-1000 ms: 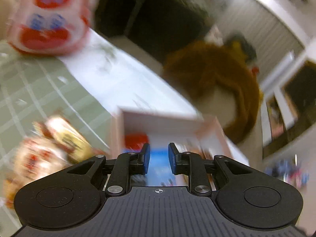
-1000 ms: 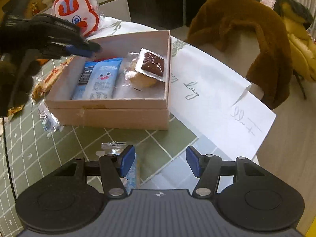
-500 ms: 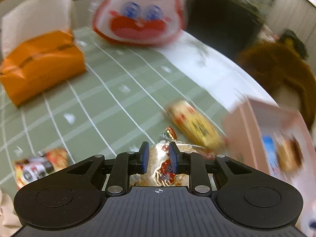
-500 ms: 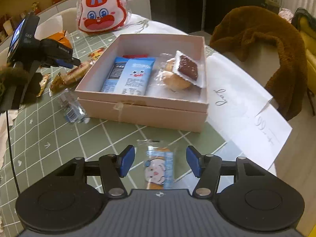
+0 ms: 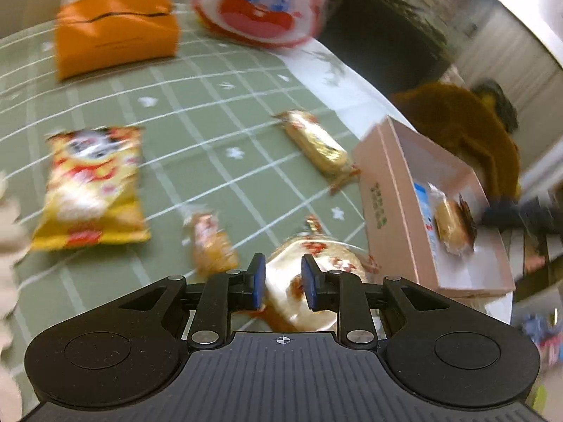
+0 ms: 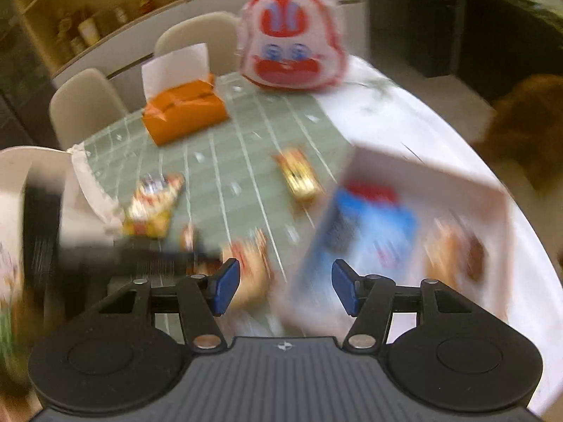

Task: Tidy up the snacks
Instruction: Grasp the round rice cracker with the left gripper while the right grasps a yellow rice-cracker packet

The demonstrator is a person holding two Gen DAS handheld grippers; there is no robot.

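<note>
1. Left gripper (image 5: pixel 280 281): jaws apart by a narrow gap, nothing clamped. It hangs over a shiny gold-and-red snack pack (image 5: pixel 309 281) lying on the green checked cloth (image 5: pixel 197 112).
2. Right gripper (image 6: pixel 285 283): jaws wide apart, empty, above the near edge of the pink box (image 6: pixel 440 183); view badly blurred.
3. Pink box sits at the table's right side, open top. Inside: blue packet (image 6: pixel 366 239), a round bun (image 5: pixel 450 225) w/ a dark wafer against it.
4. Loose on the cloth: yellow chip bag (image 5: pixel 91 190) at left, small orange sweet (image 5: pixel 211 242) near the left jaw, gold bar (image 5: pixel 316 144) just beside the box's far corner.
5. Farther back: orange tissue box (image 6: pixel 183 112), red-and-white rabbit bag (image 6: pixel 292 56).
6. Brown furry coat (image 5: pixel 464 130) behind the box, off the table.
</note>
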